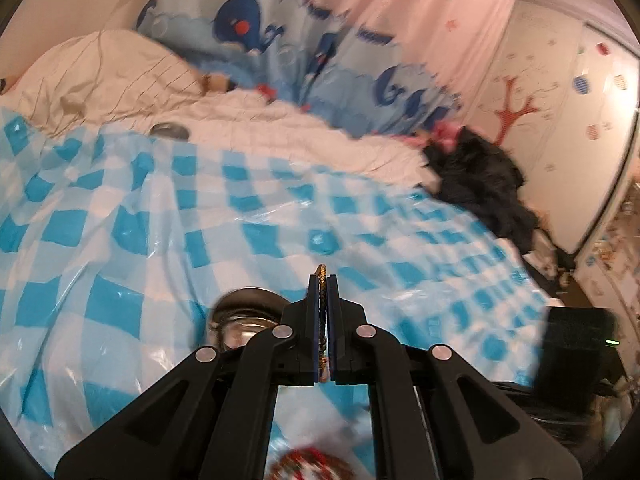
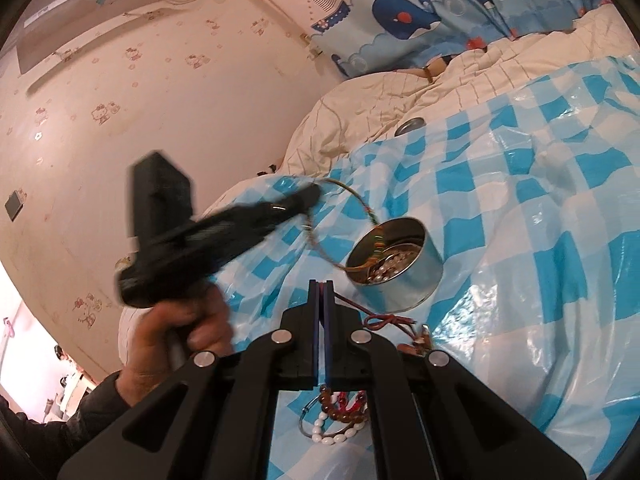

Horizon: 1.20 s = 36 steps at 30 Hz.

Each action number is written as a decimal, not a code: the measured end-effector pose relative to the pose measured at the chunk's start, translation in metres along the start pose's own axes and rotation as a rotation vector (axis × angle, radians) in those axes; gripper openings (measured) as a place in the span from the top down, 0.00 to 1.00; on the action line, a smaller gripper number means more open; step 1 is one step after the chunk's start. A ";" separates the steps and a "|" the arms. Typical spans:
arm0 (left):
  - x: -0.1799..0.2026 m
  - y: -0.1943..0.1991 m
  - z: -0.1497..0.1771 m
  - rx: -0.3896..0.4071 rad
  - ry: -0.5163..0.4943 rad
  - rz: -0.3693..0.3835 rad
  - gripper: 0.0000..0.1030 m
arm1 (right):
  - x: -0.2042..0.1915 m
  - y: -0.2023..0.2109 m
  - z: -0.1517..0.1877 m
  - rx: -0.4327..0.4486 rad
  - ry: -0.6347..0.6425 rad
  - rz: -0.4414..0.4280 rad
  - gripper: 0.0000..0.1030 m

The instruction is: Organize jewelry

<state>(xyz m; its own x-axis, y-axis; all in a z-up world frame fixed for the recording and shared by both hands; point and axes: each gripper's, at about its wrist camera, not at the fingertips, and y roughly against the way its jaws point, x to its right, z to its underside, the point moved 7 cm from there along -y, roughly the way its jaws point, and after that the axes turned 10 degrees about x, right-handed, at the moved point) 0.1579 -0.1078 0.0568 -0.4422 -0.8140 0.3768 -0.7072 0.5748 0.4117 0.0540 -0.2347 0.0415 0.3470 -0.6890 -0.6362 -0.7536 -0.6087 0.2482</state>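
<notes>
Left hand-held gripper (image 1: 324, 280): matte black plastic linkage arms, each pinned by round silver rivets (four visible), ending in two flat black fingers (image 1: 313, 312) faced with blue pads. Right hand-held gripper (image 2: 320, 292): identical black arms, silver rivets and blue-edged pads. The person's left hand (image 2: 180, 336) emerges from a dark quilted sleeve (image 2: 68, 420), around a black pistol-style handle.

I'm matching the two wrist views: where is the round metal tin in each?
Left wrist: metal tin low, left of centre, partly hidden behind the left tool.
Right wrist: tin at centre, tilted, beads inside.
Shared landmark: blue checked sheet.
</notes>
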 end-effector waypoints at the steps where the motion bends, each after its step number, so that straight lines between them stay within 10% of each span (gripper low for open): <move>1: -0.009 -0.014 0.006 -0.046 0.002 -0.038 0.96 | 0.001 0.000 -0.001 0.004 0.000 0.003 0.98; 4: -0.043 -0.044 0.029 -0.182 0.019 -0.169 0.96 | 0.003 0.000 -0.004 0.013 -0.001 0.012 0.98; 17: -0.067 0.061 0.021 -0.048 0.105 -0.185 0.57 | -0.017 -0.059 -0.048 0.042 -0.005 -0.048 0.98; 20: -0.076 0.069 0.026 -0.055 0.128 -0.186 0.56 | 0.002 -0.082 -0.042 -0.005 0.040 0.078 0.93; 23: -0.080 0.070 0.028 -0.059 0.139 -0.183 0.56 | 0.029 -0.088 -0.033 -0.031 0.056 0.212 0.57; 36: -0.050 0.069 0.081 -0.158 0.123 -0.101 0.48 | 0.037 -0.017 0.055 -0.185 0.090 0.340 0.53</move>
<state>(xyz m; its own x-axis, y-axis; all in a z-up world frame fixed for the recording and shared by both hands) 0.0868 -0.0347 -0.0007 -0.2959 -0.8575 0.4209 -0.6454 0.5043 0.5737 0.0497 -0.2284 -0.0265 0.1486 -0.8902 -0.4306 -0.7235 -0.3947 0.5664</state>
